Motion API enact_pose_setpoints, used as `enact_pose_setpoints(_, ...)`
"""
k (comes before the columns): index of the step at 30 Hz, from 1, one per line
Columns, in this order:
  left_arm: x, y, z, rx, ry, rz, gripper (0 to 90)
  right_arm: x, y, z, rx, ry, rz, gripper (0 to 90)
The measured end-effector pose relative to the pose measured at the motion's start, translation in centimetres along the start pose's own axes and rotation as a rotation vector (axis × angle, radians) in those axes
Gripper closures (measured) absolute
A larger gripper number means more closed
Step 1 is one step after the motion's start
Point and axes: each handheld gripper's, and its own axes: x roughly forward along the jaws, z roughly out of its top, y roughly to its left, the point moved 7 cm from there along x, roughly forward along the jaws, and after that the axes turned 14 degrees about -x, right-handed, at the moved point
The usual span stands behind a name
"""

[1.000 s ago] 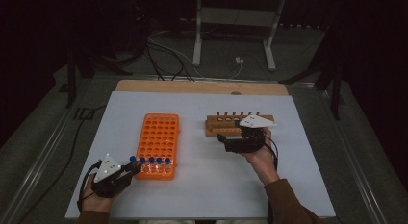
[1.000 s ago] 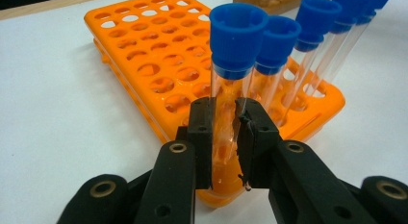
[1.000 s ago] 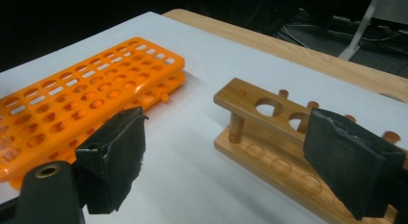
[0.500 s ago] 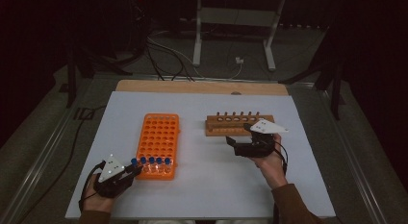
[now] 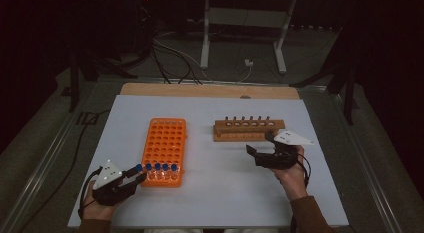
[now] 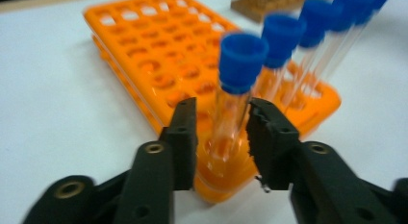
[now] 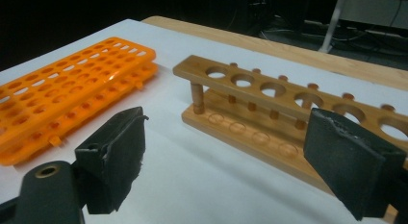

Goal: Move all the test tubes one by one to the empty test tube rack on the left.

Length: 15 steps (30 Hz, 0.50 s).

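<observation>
Blur, crops and hidden bits around racks and tubes

Left gripper view: farther blue-capped tubes [image 6: 337, 22] blurred, cut by the top edge; wooden rack [image 6: 269, 3] a cropped smear; nearest tube [image 6: 235, 84] base hidden inside the orange rack [image 6: 159, 65], contact with the fingers [image 6: 185, 137] unclear. Right gripper view: wooden rack [image 7: 288, 113] cut at right, partly behind a finger [image 7: 351, 161]; orange rack [image 7: 62, 94] cropped left. High view: tube [image 5: 156, 168] details too small.

a clear tube with a blue cap [image 6: 239, 84] stands upright in the corner hole of the orange rack [image 6: 159, 60], between the jaws of the left hand-held gripper [image 6: 222, 137], which have just been opening. four more blue-capped tubes [image 6: 308, 36] stand in the same row just beyond it.
</observation>
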Motion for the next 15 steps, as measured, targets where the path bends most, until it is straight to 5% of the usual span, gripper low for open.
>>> enact_pose_setpoints(4,-1.1,0.3,0.8,-0.024,-0.071,-0.013,47.9,-0.8,-0.2,-0.5,0.01,-0.015,-0.005,14.6)
enact_pose_setpoints(15,-2.4,1.7,2.9,-0.095,-0.229,0.09,15.6,-3.0,-0.7,-2.3,0.03,-0.039,-0.038,13.1)
